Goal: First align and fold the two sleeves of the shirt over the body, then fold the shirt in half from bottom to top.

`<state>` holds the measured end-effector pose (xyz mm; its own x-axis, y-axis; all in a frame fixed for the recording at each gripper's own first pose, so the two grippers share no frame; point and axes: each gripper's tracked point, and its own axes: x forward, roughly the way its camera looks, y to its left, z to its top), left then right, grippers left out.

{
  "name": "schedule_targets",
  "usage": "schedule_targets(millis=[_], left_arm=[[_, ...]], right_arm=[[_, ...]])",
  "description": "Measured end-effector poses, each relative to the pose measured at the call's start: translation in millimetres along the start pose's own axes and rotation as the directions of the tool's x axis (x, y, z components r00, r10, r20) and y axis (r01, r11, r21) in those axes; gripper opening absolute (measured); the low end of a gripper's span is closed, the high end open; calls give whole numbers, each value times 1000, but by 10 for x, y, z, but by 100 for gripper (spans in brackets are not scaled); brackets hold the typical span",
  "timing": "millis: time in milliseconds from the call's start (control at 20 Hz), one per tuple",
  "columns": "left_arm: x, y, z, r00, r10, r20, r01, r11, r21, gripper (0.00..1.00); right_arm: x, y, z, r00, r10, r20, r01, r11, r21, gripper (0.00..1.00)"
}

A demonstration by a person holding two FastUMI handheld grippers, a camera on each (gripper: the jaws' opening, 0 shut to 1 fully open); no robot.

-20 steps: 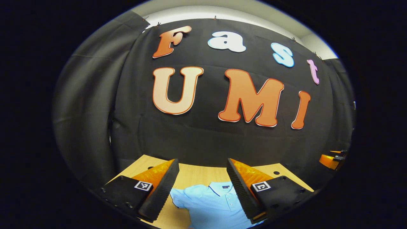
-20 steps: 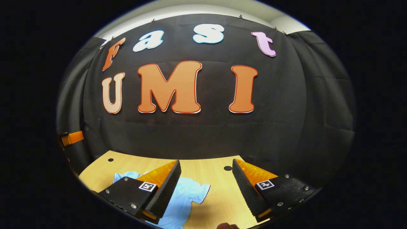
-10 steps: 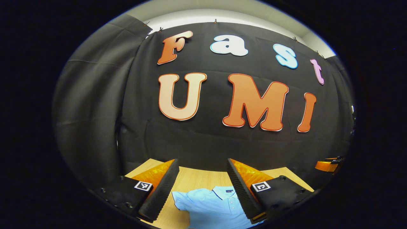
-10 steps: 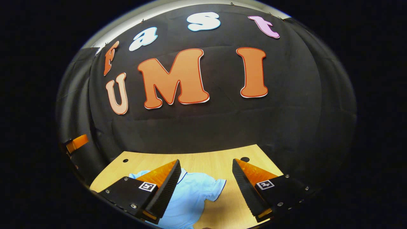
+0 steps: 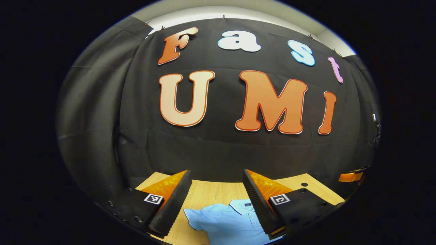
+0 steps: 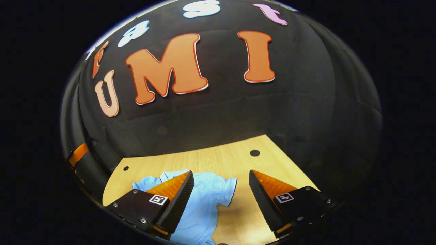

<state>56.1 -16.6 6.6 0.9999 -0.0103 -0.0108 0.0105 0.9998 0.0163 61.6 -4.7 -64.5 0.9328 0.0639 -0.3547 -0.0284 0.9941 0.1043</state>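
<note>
A light blue polo shirt (image 5: pixel 226 223) lies flat on the wooden table (image 5: pixel 211 192), collar toward the far wall. In the left gripper view my left gripper (image 5: pixel 218 200) hangs open above the shirt's collar and one short sleeve (image 5: pixel 194 217), touching nothing. In the right gripper view the same shirt (image 6: pixel 204 200) lies low and left of centre, and its other sleeve (image 6: pixel 226 190) sits between the fingers of my right gripper (image 6: pixel 221 199). That gripper is open too, held above the table.
The black cloth wall rises right behind the table's far edge. Small round holes (image 6: pixel 254 153) mark the table top near its far corners. The other gripper's body (image 5: pixel 351 177) shows at the right edge of the left gripper view, and at the left edge (image 6: pixel 77 154) of the right gripper view.
My right gripper has tipped downward, so more table and shirt show. My left gripper has barely shifted. Both stay open.
</note>
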Motion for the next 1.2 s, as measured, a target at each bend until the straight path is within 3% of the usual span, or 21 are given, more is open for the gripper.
schedule_targets(millis=[250, 400, 500, 650, 1000, 1200], left_arm=[[73, 259, -80, 1000, 17, -18, -17, 1000, -5, 98], [113, 371, -177, 999, 28, -39, -29, 999, -20, 98], [137, 443, -217, 998, 36, -50, -37, 999, -21, 98], [126, 562, -231, 997, 54, -54, -55, 998, -16, 98], [144, 826, -422, 990, 107, -94, -111, 993, -29, 98], [152, 936, -528, 983, 138, -125, -142, 989, -25, 98]], right_arm=[[343, 50, -237, 981, 0, -192, 0, 1000, 1, 98], [595, 16, -379, 951, -20, -310, 9, 999, -35, 98], [794, 76, -430, 924, 11, -382, -9, 1000, 7, 98], [1159, -100, -527, 896, -49, -441, 28, 998, -55, 98], [1763, -204, -1065, 774, -89, -627, 52, 996, -77, 98], [2019, -442, -1380, 707, -157, -690, 113, 988, -109, 99]])
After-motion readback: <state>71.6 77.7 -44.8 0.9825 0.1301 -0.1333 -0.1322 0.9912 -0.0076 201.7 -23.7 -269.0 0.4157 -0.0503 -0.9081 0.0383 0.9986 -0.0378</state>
